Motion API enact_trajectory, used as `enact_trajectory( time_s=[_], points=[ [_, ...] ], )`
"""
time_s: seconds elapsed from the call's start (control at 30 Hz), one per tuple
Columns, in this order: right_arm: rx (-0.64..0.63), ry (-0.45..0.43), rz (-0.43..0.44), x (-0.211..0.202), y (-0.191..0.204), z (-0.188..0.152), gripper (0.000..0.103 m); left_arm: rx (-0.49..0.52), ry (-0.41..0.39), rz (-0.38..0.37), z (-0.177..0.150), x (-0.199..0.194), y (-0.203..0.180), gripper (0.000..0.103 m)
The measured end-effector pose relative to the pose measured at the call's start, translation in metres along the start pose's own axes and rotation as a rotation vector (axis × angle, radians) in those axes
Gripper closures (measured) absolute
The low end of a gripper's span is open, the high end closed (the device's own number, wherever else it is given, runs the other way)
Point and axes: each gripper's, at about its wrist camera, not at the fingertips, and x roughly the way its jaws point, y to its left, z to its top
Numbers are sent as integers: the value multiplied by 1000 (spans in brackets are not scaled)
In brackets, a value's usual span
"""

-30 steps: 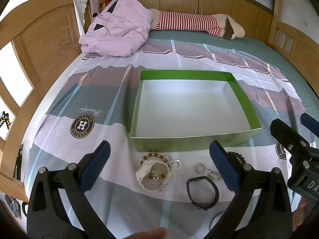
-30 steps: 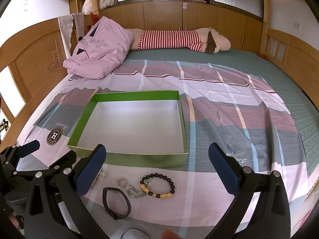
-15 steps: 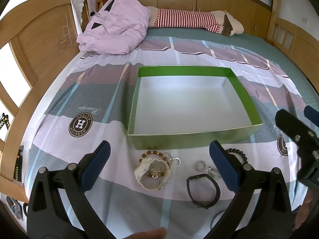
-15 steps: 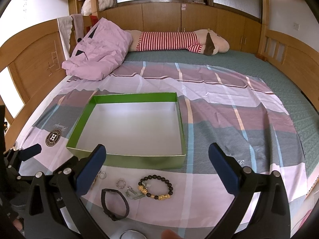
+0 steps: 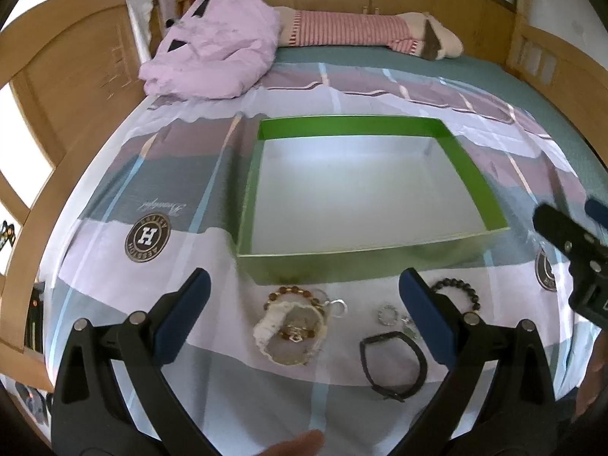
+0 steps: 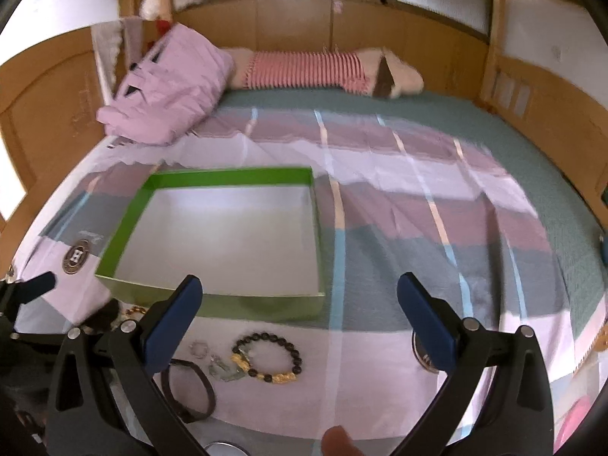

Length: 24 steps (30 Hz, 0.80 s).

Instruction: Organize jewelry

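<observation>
Left tool (image 5: 304, 300): blue-padded fingers spread wide, nothing between them; it hangs above the near edge of the bed.
Pink garment (image 5: 212, 60): bunched at the far left corner of the bed, next to the wooden side rail.
Bed sheet (image 5: 152, 174): striped, with a round H logo near the left edge.
Green box (image 5: 342, 125): open, white floor bare, sitting mid-bed just beyond the jewelry.
White bracelet (image 5: 290, 332): on the sheet near the box's front left corner, with a brown bead bracelet (image 5: 288, 289) overlapping it.
Small rings (image 5: 387, 313): silver-coloured, between the white bracelet and the black band.
Black band (image 5: 393, 364): flat on the sheet, nearest the bed's front edge.
Black and gold bead bracelet (image 6: 268, 357): below the box's front right corner, just right of the small rings.
Right tool (image 6: 298, 306): fingers likewise wide apart and holding nothing, above the sheet to the right of the jewelry.
Striped plush toy (image 6: 326, 72): lying along the far edge of the bed.
</observation>
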Motion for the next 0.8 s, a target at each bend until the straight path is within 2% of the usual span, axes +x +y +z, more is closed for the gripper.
enact_trajectory(
  time_s=[0.17, 0.2, 0.27, 0.3, 0.33, 0.37, 0.43, 0.5, 0.53, 0.63, 0.73, 0.8],
  points=[
    [-24, 2, -30, 0, 4, -1, 1, -41, 11, -26, 4, 2, 12, 3],
    [-24, 13, -21, 2, 5, -2, 1, -41, 8, -30, 5, 2, 13, 7],
    [-21, 61, 39, 8, 6, -5, 11, -27, 13, -56, 6, 1, 16, 35],
    [-34, 112, 57, 16, 8, -7, 26, -13, 34, -78, 7, 3, 19, 40],
    [-48, 147, 68, 22, 11, -11, 44, -14, 49, -89, 7, 5, 21, 50],
    [-53, 174, 82, 29, 13, -14, 51, -21, 67, -96, 7, 7, 25, 55],
    [-59, 237, 137, 37, 18, -22, 72, -49, 110, -127, 8, 13, 37, 55],
    [-87, 330, 243, 46, 30, -33, 74, -85, 165, -181, 7, 21, 51, 55],
    [-108, 354, 267, 48, 36, -38, 74, -90, 180, -187, 6, 24, 55, 55],
    [-218, 416, 279, 55, 59, -54, 74, -92, 210, -168, 2, 30, 62, 54],
    [-261, 481, 293, 68, 73, -70, 74, -65, 266, -178, -6, 41, 60, 53],
    [-287, 508, 270, 79, 78, -79, 74, -43, 294, -176, -11, 48, 57, 53]
  ],
)
